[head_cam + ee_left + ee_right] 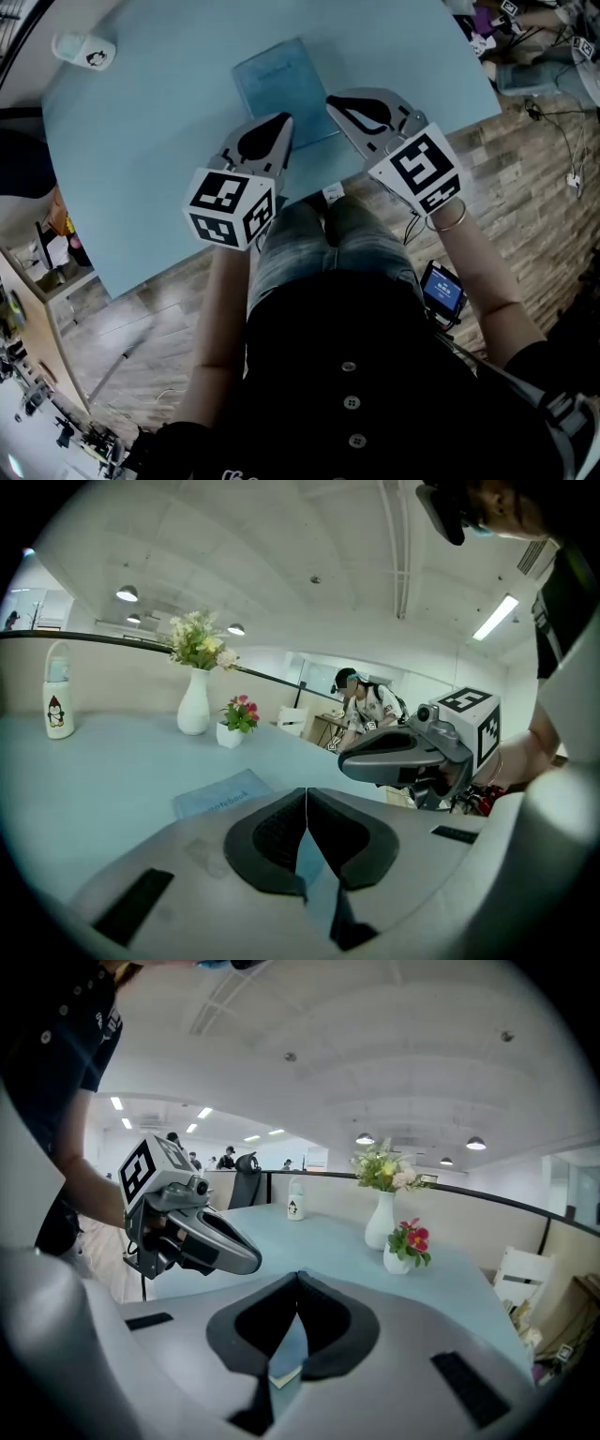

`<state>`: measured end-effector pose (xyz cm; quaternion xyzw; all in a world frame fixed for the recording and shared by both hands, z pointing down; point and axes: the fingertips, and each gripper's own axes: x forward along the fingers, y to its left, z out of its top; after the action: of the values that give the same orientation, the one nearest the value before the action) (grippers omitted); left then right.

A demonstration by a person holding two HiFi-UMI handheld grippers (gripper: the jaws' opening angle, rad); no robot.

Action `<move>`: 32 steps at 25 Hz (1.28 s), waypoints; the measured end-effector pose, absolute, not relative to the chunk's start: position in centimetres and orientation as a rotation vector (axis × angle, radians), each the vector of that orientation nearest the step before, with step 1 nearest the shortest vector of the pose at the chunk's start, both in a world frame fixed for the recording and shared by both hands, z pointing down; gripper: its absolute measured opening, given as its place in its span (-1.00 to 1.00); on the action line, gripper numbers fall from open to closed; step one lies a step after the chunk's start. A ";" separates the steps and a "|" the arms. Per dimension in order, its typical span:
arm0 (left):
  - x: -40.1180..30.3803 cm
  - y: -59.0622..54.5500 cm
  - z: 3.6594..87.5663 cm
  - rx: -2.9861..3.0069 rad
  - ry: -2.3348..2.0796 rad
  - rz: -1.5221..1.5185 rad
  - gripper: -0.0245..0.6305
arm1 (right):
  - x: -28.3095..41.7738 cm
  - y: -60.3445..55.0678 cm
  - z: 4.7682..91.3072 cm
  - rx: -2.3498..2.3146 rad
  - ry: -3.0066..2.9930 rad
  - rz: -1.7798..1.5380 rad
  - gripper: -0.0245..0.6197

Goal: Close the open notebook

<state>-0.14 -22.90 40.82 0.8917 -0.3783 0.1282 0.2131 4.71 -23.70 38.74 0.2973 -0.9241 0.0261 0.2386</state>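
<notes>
We are holding the left tongs (283, 122) and right tongs (334, 100) pinched together, empty, off the bench (141, 141), since the notebook (286, 89) is lying flat and closed just beyond them; task looking done.

Left tongs (283, 122), right tongs (331, 100), both closed.

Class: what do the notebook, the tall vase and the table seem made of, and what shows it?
Notebook: matte blue cover without glare, probably card or cloth.
Vase: smooth, plain white, likely ceramic.
Table: even, seamless pale-blue top, perhaps laminate.
</notes>
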 end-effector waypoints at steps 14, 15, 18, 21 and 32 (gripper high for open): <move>-1.7 -22.6 35.7 2.683 -1.179 0.344 -0.88 | 0.1 -24.9 34.8 0.683 -2.558 -0.085 -0.92; -2.0 -22.7 35.5 2.684 -1.206 0.345 -0.88 | 0.1 -24.9 34.5 0.687 -2.561 -0.087 -0.92; -3.5 -23.4 34.8 2.658 -1.283 0.295 -0.88 | -0.3 -25.3 34.0 0.719 -2.578 -0.069 -0.92; -4.8 -23.9 34.0 2.625 -1.302 0.226 -0.88 | -1.0 -25.4 33.4 0.767 -2.599 -0.023 -0.92; -6.7 -23.7 34.5 2.586 -1.356 0.287 -0.88 | -1.8 -25.3 32.3 0.811 -2.657 0.042 -0.92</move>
<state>-6.69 -23.69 34.48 0.8767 -0.4596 0.0973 0.1034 -1.84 -25.27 32.27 0.2871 -0.9406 0.0148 0.1808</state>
